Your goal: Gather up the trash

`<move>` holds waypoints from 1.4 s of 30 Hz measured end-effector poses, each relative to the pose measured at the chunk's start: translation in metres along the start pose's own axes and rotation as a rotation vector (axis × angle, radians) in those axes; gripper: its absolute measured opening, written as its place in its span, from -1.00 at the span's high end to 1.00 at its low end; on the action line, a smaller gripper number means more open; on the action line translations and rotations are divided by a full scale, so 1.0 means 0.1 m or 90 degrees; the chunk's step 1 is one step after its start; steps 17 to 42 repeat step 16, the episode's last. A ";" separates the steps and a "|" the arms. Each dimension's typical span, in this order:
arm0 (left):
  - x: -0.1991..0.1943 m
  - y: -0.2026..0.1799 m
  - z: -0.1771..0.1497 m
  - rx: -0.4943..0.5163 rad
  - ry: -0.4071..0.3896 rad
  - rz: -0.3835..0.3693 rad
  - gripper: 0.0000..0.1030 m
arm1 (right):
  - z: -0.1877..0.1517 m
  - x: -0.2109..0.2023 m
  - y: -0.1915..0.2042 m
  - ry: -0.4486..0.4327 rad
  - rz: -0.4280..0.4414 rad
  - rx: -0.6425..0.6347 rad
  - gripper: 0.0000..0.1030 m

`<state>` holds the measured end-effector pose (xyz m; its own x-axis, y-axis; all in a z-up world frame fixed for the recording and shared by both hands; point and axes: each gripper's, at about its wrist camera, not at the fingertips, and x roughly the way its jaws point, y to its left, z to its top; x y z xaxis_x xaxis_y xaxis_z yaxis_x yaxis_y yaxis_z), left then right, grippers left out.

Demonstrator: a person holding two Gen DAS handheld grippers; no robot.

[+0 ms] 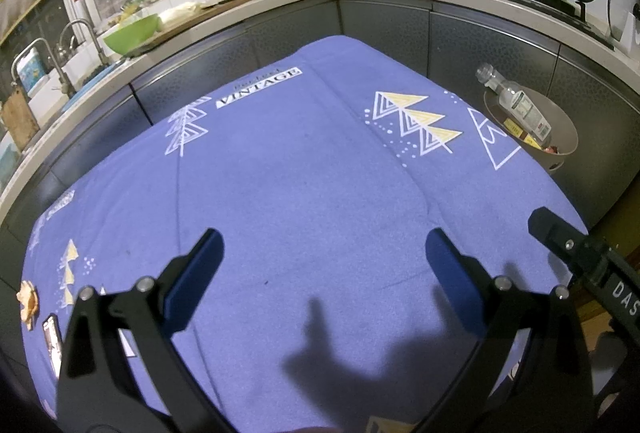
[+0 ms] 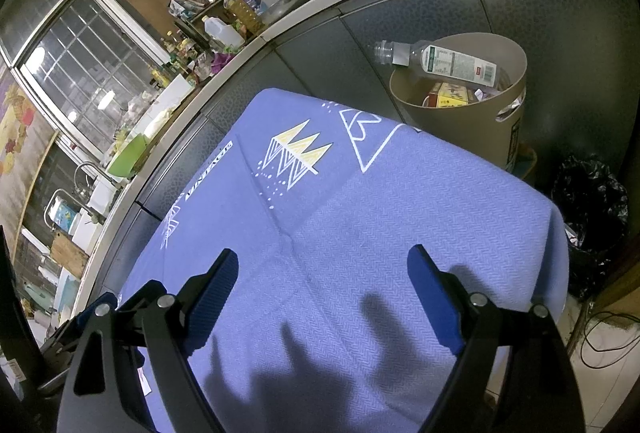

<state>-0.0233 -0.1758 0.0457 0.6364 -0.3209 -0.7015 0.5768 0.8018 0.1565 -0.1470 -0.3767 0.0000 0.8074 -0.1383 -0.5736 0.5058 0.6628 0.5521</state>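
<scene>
We had both claws spread wide over the cloth (image 1: 312,173), neither holding anything: the left gripper (image 1: 324,257) hung above the middle, the right gripper (image 2: 322,277) nearer the corner by the bin (image 2: 476,129).

What trash we could see on the table lay at its left edge: a crumpled peel (image 1: 28,303) and, just below it, a flat wrapper (image 1: 53,341) (half cut off by the lens, so we could not read what it was). Both sat well apart from either claw.

We judged the peel light, soft and a little brittle; a pinch across its raised middle should have lifted it without crushing. The wrapper looked thin and slick, lying flush on the cloth, so we reckoned its near edge the place to nip, taking care not to gather cloth with it.

The bin already held a bottle (image 2: 444,63) lying across its rim, neck out over the side, with boxes (image 2: 452,95) beneath.
</scene>
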 end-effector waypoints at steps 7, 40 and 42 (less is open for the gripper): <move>-0.03 -0.04 -0.02 0.016 -0.016 -0.004 -0.88 | -0.04 0.01 -0.01 -0.001 0.001 -0.001 -0.59; 0.01 0.04 0.01 0.007 0.000 -0.016 -0.88 | -0.03 0.01 -0.01 0.001 0.001 0.002 -0.59; 0.01 0.04 0.01 0.007 0.000 -0.016 -0.88 | -0.03 0.01 -0.01 0.001 0.001 0.002 -0.59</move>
